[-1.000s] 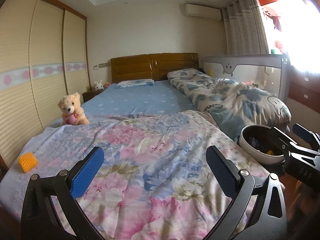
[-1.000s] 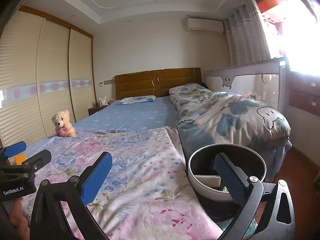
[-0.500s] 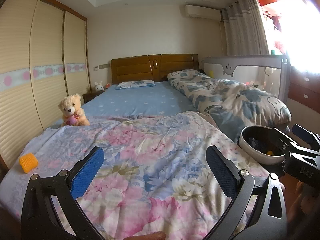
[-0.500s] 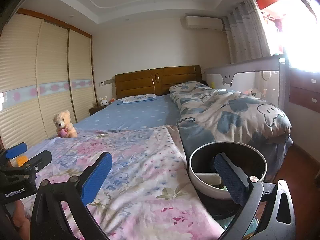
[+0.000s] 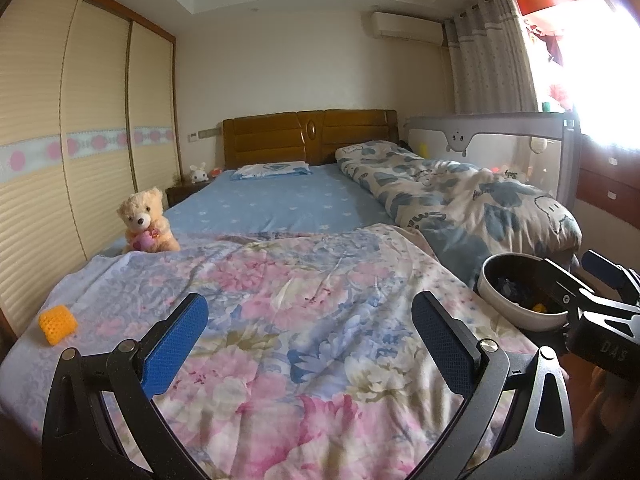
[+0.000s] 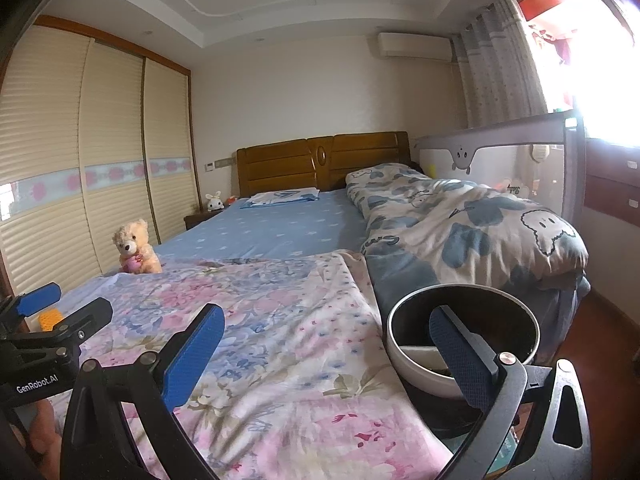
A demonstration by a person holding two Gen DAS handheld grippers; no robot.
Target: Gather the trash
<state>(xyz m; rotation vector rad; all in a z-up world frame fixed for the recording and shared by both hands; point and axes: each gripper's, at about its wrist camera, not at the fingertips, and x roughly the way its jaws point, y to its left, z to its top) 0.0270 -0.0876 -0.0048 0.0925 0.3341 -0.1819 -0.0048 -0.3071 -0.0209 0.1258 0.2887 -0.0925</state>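
Note:
An orange mesh scrap (image 5: 58, 324) lies on the near left corner of the floral quilt (image 5: 304, 280). My left gripper (image 5: 310, 344) hovers open over the quilt's middle, holding nothing. A white bin with a dark liner (image 5: 504, 308) stands at the bed's right side, with dark blue and yellow bits inside. In the right wrist view my right gripper (image 6: 326, 360) is open and empty, its right finger over the bin (image 6: 408, 368). The orange scrap (image 6: 50, 318) peeks out behind the left gripper (image 6: 76, 302). The right gripper (image 5: 572, 272) shows beside the bin in the left wrist view.
A teddy bear (image 5: 146, 220) sits at the quilt's far left edge. A rumpled blue-and-cream duvet (image 5: 460, 196) fills the bed's right half, with a grey bed rail (image 5: 488, 128) behind it. Sliding wardrobe doors (image 5: 80, 140) line the left wall. Wooden floor shows at the right.
Both grippers stay open and drift only slightly. Nothing on the bed has moved.

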